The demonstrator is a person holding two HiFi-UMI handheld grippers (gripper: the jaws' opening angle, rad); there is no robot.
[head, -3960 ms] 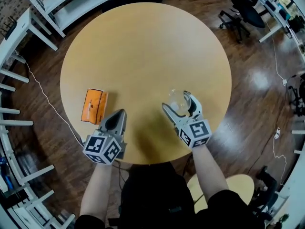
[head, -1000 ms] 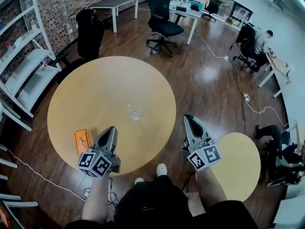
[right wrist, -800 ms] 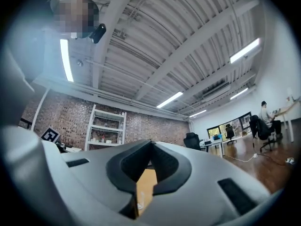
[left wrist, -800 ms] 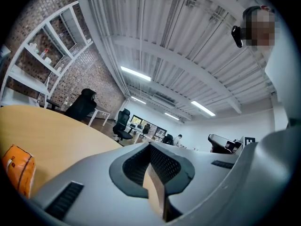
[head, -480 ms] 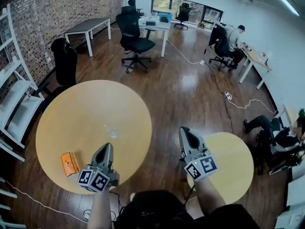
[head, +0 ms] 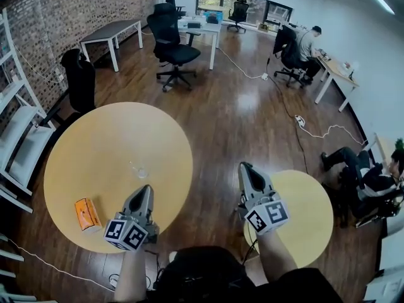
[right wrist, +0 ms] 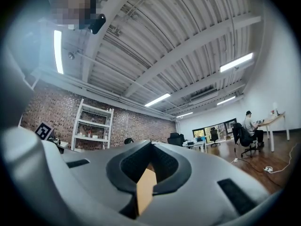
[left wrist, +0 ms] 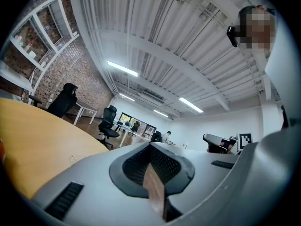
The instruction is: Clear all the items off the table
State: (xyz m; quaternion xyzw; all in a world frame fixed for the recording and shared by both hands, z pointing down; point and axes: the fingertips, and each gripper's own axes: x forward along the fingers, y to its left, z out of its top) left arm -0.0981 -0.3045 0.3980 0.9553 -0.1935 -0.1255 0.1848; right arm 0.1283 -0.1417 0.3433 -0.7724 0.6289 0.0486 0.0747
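Observation:
A clear glass (head: pixel 139 170) stands upright near the middle of the round wooden table (head: pixel 95 137). An orange packet (head: pixel 85 214) lies flat near the table's near-left edge. My left gripper (head: pixel 146 189) is shut and empty, held over the table's near edge, right of the packet and short of the glass. My right gripper (head: pixel 245 167) is shut and empty too, off the table, above the floor beside a small round table (head: pixel 309 213). In the left gripper view the jaws (left wrist: pixel 150 146) meet with nothing between them; the right gripper view shows the same (right wrist: pixel 150 145).
Dark wood floor surrounds the table. White shelving (head: pixel 16 131) stands at the left and a black chair (head: pixel 79 77) behind the table. Office chairs (head: pixel 169 40), desks and a seated person (head: pixel 309 43) are further back. Another person sits at the far right (head: pixel 372 175).
The right gripper has let go of the glass, shut and drawn back off the table. The view has pulled away, so the table with the glass and packet now sits further left.

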